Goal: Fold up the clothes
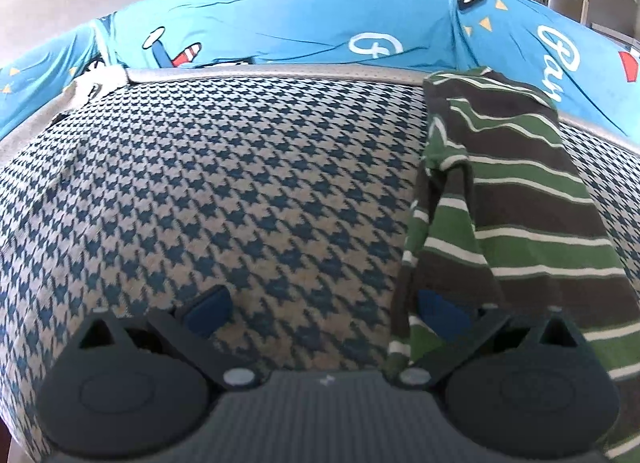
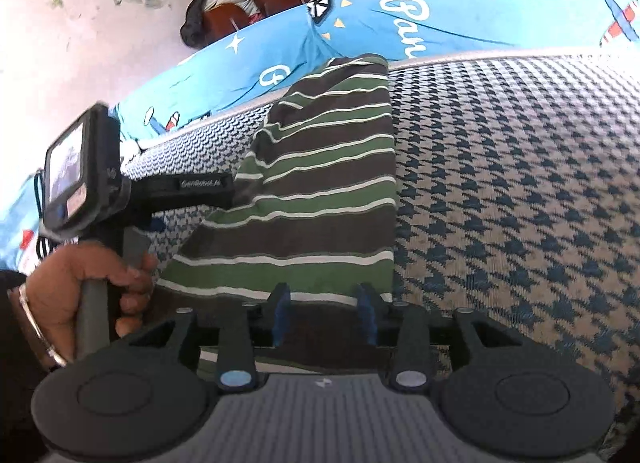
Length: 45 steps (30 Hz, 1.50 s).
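Blue-padded fingers of the right gripper (image 2: 325, 313) stand parted over the near hem of the green, brown and white striped knit garment (image 2: 320, 183); the left gripper (image 1: 326, 309) spreads wide at its left edge – neither pinches cloth. It lies in a narrow folded strip on the blue-and-beige houndstooth cushion (image 1: 220, 183) – further folds may remain. Behind it, a bright blue printed cover (image 1: 280, 23) and pale wall

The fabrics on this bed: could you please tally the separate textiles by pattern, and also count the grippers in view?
Striped green, brown and white garment: 1
Houndstooth cover: 1
Blue cartoon-print sheet: 1
Grippers: 2, the left gripper and the right gripper
Total: 5
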Each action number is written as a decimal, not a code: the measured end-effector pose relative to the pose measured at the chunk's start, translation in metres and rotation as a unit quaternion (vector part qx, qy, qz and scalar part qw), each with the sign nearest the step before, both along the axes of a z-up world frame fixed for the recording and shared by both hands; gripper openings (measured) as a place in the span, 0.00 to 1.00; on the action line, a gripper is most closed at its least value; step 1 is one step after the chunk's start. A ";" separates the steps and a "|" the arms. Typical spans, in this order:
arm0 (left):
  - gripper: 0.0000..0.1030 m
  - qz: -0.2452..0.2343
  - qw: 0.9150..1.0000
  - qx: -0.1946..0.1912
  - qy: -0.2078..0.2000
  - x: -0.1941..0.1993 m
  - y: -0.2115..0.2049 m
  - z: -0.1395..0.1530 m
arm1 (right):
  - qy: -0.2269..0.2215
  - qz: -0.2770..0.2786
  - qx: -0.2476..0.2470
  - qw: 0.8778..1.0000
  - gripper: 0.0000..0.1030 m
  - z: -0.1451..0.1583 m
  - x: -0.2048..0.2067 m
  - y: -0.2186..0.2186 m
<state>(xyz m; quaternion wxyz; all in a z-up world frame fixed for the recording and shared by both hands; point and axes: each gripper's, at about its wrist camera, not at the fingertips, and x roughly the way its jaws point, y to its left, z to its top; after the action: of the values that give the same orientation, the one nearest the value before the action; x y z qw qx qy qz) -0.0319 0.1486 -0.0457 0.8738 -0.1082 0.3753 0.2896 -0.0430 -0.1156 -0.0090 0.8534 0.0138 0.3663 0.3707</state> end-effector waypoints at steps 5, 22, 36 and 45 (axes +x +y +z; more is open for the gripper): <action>1.00 0.028 1.000 0.004 0.002 -0.004 0.004 0.002 | 0.001 0.003 0.007 1.000 0.39 -0.004 0.000 -0.001; 1.00 -0.029 0.998 -0.002 -0.048 -0.009 -0.008 0.024 | -0.011 0.024 0.014 1.000 0.62 -0.007 -0.007 0.003; 1.00 -0.060 0.998 -0.016 -0.011 0.005 -0.018 0.004 | -0.014 0.031 0.025 0.999 0.71 -0.007 -0.009 0.002; 1.00 -0.016 1.000 -0.005 -0.002 -0.008 -0.008 0.004 | -0.024 0.043 0.015 0.999 0.75 -0.007 -0.010 0.004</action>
<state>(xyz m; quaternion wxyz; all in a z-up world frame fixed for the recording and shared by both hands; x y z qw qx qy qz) -0.0400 0.1403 -0.0419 0.8783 -0.1074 0.3772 0.2734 -0.0532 -0.1111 -0.0163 0.8447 0.0021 0.3406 0.4129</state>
